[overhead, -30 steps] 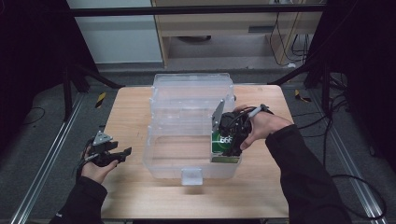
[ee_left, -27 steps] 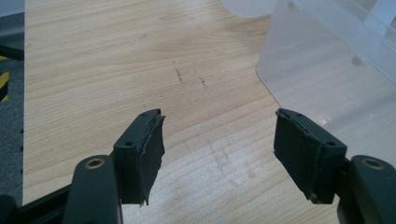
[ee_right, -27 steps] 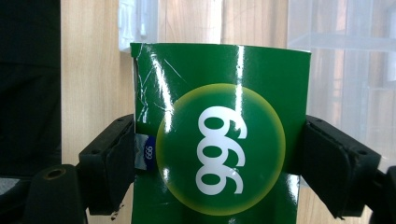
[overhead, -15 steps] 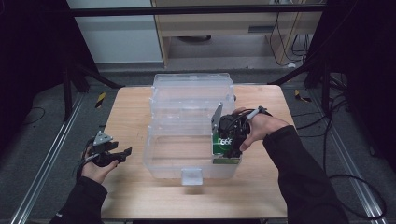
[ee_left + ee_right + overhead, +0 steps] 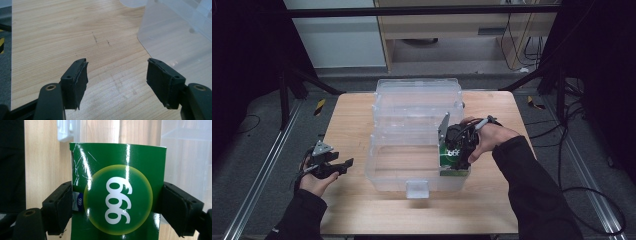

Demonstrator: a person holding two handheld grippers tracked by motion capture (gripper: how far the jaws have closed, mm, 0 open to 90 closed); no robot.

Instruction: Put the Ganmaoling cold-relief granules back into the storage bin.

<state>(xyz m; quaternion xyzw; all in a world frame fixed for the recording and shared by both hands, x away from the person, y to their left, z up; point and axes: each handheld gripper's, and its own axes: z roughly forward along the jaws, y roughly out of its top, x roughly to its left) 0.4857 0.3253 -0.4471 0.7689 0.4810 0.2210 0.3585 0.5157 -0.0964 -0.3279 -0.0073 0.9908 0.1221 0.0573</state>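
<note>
Over the clear bin (image 5: 402, 165), right gripper (image 5: 457, 150) fingers clamp a green box (image 5: 117, 195); left gripper (image 5: 122, 82) gapes wide, empty.

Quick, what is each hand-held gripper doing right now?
Left hand-held gripper: open, holding nothing, over the wooden table.
Right hand-held gripper: closed on a green "999" box.

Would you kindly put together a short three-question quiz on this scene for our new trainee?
1. True or false: the left claw is open with nothing between its jaws.
2. What is the right claw shut on? A) a green box B) a red cup C) a cable
3. Fill in: the green box is held at the ______ side of the clear plastic bin, as the high view shows it.

Key: 1 true; 2 A; 3 right.
</note>
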